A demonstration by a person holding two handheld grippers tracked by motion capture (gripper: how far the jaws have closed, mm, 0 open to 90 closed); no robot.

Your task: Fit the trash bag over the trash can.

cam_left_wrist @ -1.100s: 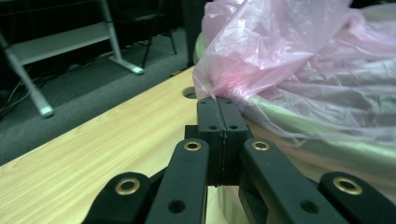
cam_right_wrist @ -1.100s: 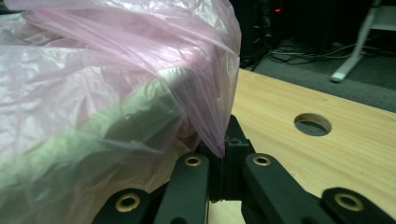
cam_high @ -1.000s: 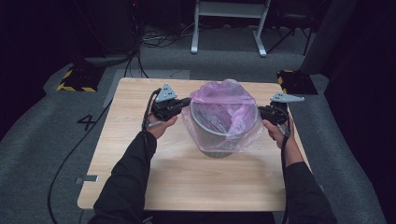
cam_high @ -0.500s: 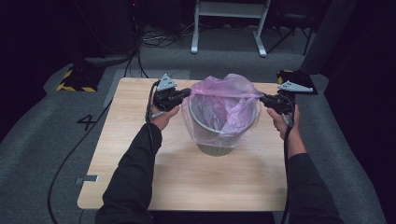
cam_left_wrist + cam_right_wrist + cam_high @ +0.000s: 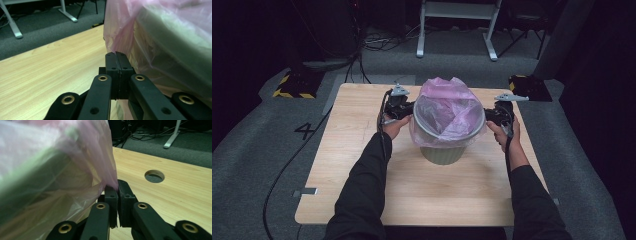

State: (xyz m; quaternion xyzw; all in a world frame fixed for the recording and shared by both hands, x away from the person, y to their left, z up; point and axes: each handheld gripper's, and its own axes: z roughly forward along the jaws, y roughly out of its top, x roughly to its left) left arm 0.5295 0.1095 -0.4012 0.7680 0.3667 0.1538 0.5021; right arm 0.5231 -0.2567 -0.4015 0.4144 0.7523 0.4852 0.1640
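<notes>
One grey bin [image 5: 443,150] stands on the tabletop [image 5: 362,165] near the middle, lined with one pink bag [image 5: 447,107], whose film the left claw [image 5: 408,111] pinches at the bin's left and the right claw [image 5: 488,116] pinches at its right.

I see the bin [image 5: 446,145] standing on the table [image 5: 362,185], near its middle. The bag [image 5: 447,107] sits in the bin, its edge hanging over the rim. My left gripper [image 5: 404,107] is at the bin's nine o'clock, my right gripper [image 5: 491,116] at its three o'clock, each touching the bag.
</notes>
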